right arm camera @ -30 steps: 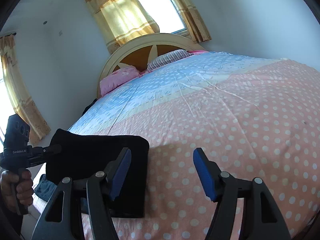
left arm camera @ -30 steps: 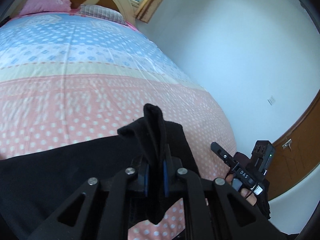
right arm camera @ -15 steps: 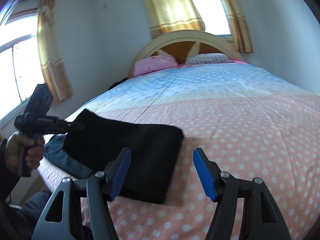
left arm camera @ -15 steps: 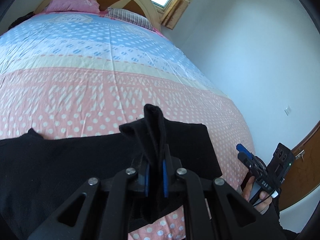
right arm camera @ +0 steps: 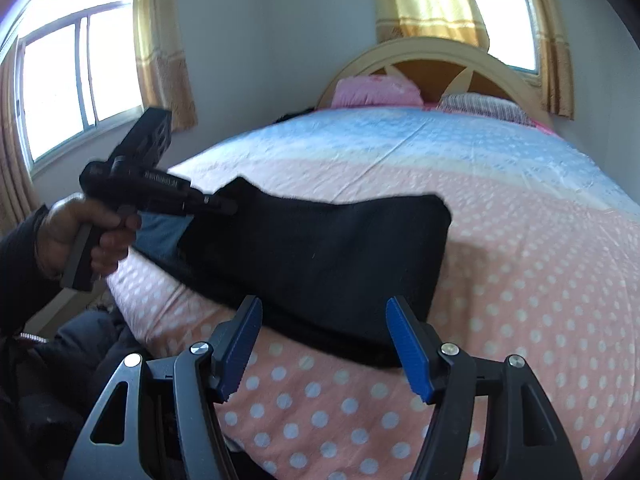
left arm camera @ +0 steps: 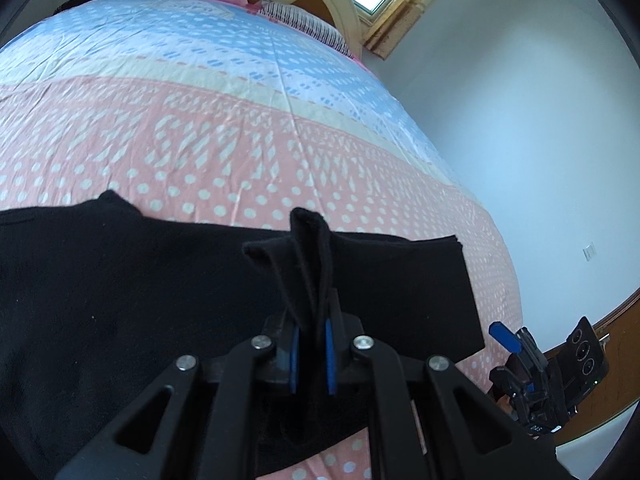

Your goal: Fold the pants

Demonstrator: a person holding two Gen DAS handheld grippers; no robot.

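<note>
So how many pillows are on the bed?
2: a pink pillow and a striped pillow, side by side at the headboard. Others may be hidden.

left hand-held gripper (left arm camera: 311,354): black linkage, silver screws, blue pads | hand (right arm camera: 86,232): bare skin, dark sleeve

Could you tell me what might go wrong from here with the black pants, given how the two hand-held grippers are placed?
1. The left hand-held gripper pinches only a small bunch of the black pants; the fabric could slip out mid-fold.
2. The right hand-held gripper is open and holds nothing, so the free end may drag or crease.
3. The pants lie near the edge of the bed, over a blue garment; a pull might shift either.
</note>
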